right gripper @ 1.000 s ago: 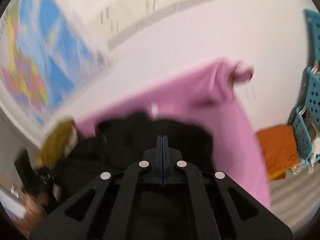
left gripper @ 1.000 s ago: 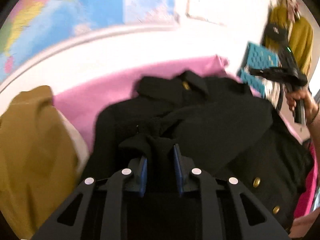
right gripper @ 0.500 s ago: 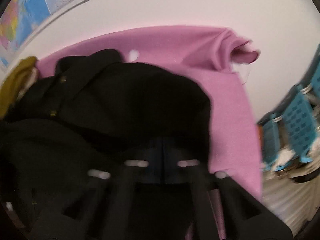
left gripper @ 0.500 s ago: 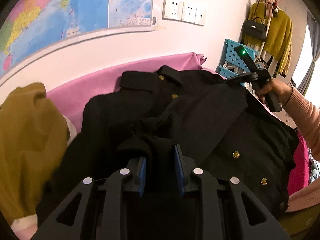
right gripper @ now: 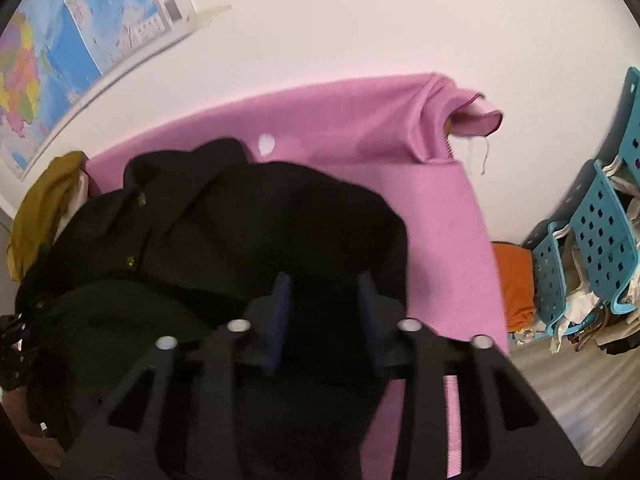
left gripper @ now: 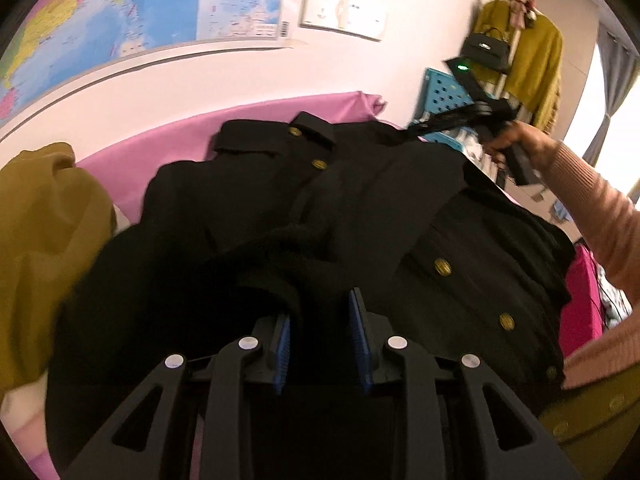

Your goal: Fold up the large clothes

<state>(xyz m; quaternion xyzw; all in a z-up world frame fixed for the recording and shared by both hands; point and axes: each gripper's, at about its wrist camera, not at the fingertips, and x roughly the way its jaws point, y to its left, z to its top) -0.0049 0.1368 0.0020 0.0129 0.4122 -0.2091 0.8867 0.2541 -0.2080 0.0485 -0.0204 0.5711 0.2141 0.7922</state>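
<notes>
A black coat with gold buttons lies spread on a pink cloth-covered table, collar toward the wall. My left gripper is shut on a bunched black sleeve of the coat, held over the coat's middle. In the right wrist view the coat fills the lower left, on the pink cloth. My right gripper is open just above the coat's right shoulder area, with nothing between its fingers. It also shows in the left wrist view at the coat's far right edge.
A mustard garment lies at the table's left end. Blue perforated baskets and an orange cloth are on the floor to the right. A wall map hangs behind. A coat rack with a yellow sweater stands at the right.
My right gripper has opened and let go of the coat fabric. My left gripper keeps its hold on the sleeve and has shifted slightly over the coat.
</notes>
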